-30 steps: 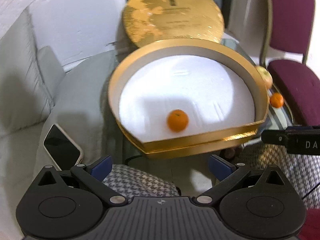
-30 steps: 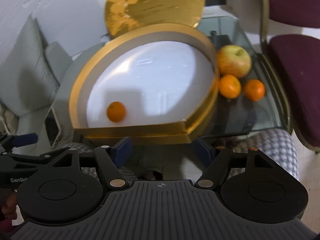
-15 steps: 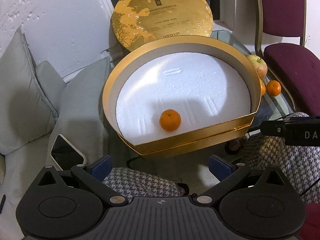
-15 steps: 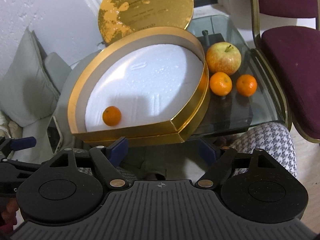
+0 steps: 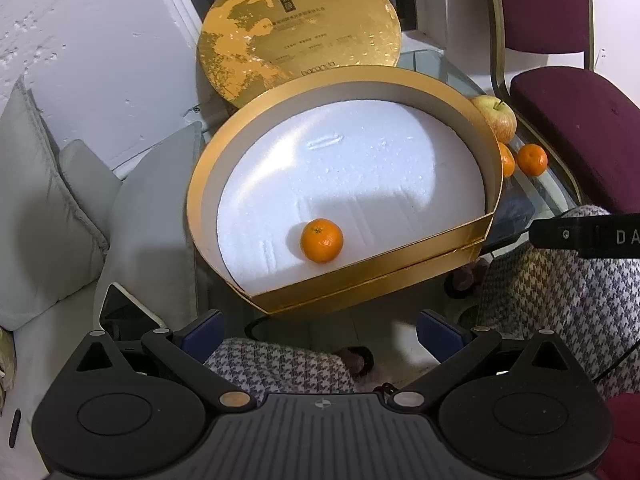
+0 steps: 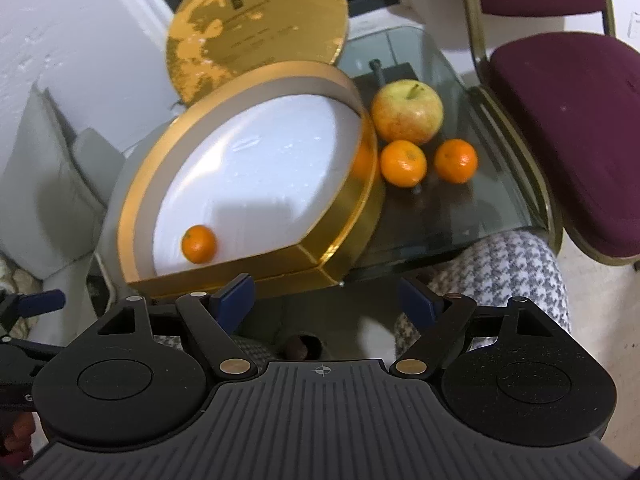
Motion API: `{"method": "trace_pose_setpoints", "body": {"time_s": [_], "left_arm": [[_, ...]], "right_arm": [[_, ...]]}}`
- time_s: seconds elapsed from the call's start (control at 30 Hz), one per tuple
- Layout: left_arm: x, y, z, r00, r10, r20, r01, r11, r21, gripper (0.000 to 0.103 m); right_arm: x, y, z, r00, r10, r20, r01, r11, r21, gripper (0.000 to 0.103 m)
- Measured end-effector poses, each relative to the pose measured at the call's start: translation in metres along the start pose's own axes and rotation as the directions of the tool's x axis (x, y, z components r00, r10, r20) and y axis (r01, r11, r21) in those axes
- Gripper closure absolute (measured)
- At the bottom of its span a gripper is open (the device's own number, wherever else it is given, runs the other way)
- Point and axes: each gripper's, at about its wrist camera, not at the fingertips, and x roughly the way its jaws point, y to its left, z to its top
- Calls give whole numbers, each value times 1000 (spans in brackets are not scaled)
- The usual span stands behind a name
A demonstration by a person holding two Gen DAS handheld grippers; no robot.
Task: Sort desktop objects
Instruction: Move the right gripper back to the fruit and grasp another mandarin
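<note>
A gold half-round box [image 5: 440, 242] [image 6: 280, 270] with a white foam floor sits on the glass table [image 6: 460, 208]. One tangerine [image 5: 321, 239] [image 6: 199, 244] lies inside it near the front wall. To the right of the box stand an apple [image 6: 407, 111] [image 5: 496, 117] and two more tangerines [image 6: 403, 163] [image 6: 456, 160]; the left wrist view shows one tangerine [image 5: 532, 159] whole and the other half hidden. My left gripper [image 5: 320, 330] is open, held back in front of the box. My right gripper [image 6: 328, 294] is open too, near the box's front right corner, holding nothing.
The round gold lid [image 5: 298, 32] [image 6: 256, 26] leans upright against the wall behind the box. A maroon chair [image 6: 560, 120] stands right of the table. Grey cushions [image 5: 44, 208] and a phone [image 5: 124, 314] lie on the left. Knees in houndstooth fabric [image 6: 500, 276] are below the table edge.
Both grippers have drawn back and risen, so the box looks smaller and lower. The right view has swung right, bringing the apple and two tangerines closer to centre. Nothing was grasped.
</note>
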Motion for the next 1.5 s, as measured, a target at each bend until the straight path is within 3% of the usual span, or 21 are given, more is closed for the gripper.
{"method": "trace_pose_setpoints", "body": {"time_s": [0.37, 0.83, 1.07, 1.3, 1.5], "left_arm": [[8, -15, 20, 1000, -7, 0, 7, 999, 33, 1], [28, -34, 47, 1000, -11, -1, 11, 998, 61, 1], [48, -31, 57, 999, -9, -42, 11, 999, 50, 1], [63, -27, 67, 998, -27, -56, 29, 999, 32, 1], [72, -30, 71, 997, -37, -75, 40, 999, 34, 1]], "right_arm": [[10, -32, 6, 1000, -5, 4, 5, 996, 91, 22], [38, -86, 39, 993, -70, 97, 49, 978, 203, 38], [76, -113, 61, 992, -95, 86, 68, 958, 280, 48], [96, -124, 80, 991, -100, 91, 62, 933, 354, 49], [115, -128, 92, 994, -101, 46, 74, 914, 399, 48]]}}
